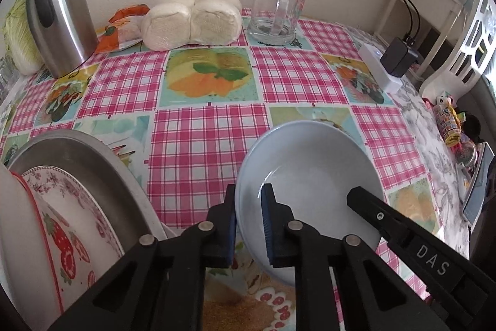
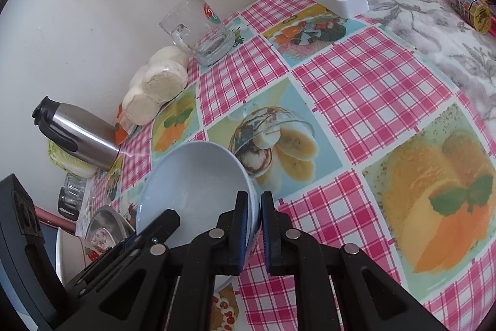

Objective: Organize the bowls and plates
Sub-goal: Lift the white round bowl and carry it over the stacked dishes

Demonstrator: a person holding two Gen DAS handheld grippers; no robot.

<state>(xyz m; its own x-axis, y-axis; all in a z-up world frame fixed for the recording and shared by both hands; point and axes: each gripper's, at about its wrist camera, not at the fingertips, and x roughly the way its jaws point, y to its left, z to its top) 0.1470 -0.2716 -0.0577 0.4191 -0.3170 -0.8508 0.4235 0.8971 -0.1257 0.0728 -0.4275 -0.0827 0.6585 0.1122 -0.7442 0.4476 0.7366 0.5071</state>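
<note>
Left wrist view: the pale blue ceramic bowl (image 1: 310, 176) is clamped at opposite rims by the left gripper (image 1: 249, 225) and the right gripper (image 2: 254, 225), both sets of jaws closed on its wall, presumably for steadier carrying. It is held tilted above the pink checked tablecloth (image 1: 201, 138). The steel basin of floral plates (image 1: 77, 163) lies alongside; the glass mug (image 1: 279, 8) stands well apart.

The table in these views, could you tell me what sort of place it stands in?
Most likely a home kitchen or dining corner: a table under a fruit-print checked oilcloth, with a steel thermos jug, steamed buns and a glass mug against the wall.
</note>
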